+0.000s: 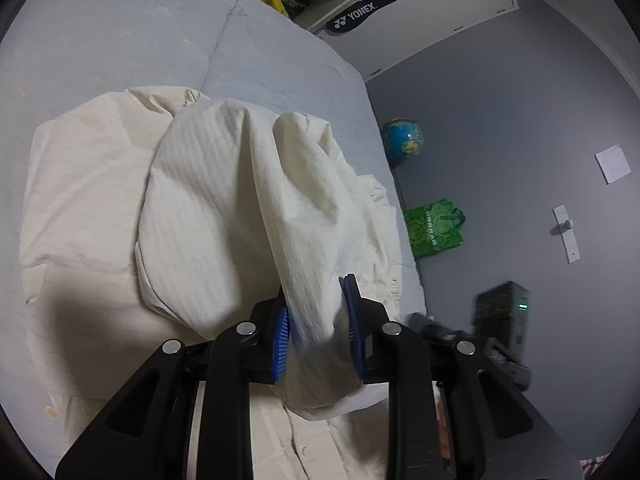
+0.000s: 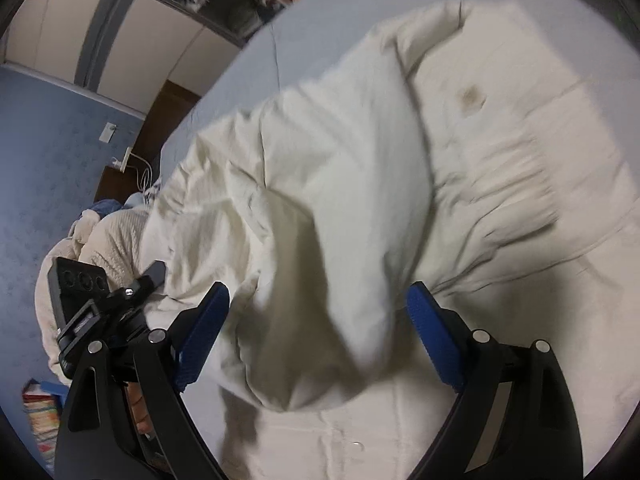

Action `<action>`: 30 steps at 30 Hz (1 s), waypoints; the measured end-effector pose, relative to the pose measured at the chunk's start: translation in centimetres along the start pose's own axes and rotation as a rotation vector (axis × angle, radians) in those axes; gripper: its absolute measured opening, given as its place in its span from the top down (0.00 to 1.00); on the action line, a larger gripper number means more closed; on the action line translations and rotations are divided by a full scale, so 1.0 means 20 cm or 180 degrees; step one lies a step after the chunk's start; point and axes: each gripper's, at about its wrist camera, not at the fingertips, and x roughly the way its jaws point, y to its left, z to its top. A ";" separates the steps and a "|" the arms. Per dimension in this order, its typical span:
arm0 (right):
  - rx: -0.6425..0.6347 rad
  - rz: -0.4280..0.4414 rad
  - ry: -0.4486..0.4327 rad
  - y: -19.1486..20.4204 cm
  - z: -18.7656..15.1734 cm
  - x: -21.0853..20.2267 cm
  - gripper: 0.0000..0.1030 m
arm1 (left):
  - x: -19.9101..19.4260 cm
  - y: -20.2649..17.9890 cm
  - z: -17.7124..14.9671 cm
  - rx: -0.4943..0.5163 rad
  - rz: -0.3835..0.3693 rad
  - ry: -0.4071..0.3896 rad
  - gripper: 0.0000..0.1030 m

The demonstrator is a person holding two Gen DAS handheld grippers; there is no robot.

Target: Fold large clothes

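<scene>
A bedroom in someone's home, seen from over the bed.

There's the wide bed (image 1: 100, 48) under a pale blue cover, cream bedding (image 2: 340, 160) heaped on top, and a globe (image 1: 402, 141) down on the grey floor beside a green shopping bag (image 1: 434, 227); a Yonex racket bag (image 1: 360, 14) leans by the cupboards, and a door handle (image 1: 566, 232) shows on the right.
</scene>
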 end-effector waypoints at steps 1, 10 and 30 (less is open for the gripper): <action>-0.0019 -0.0014 -0.0053 0.01 0.01 -0.02 0.16 | 0.00 0.00 0.00 -0.0005 0.0004 0.0000 0.76; -0.0371 0.0086 0.0023 0.15 0.16 0.07 0.46 | -0.02 -0.02 -0.01 0.0034 0.0112 0.0003 0.76; -0.0422 0.0311 -0.0061 0.08 -0.14 0.00 0.88 | -0.01 0.11 -0.05 0.0036 0.0697 0.0240 0.76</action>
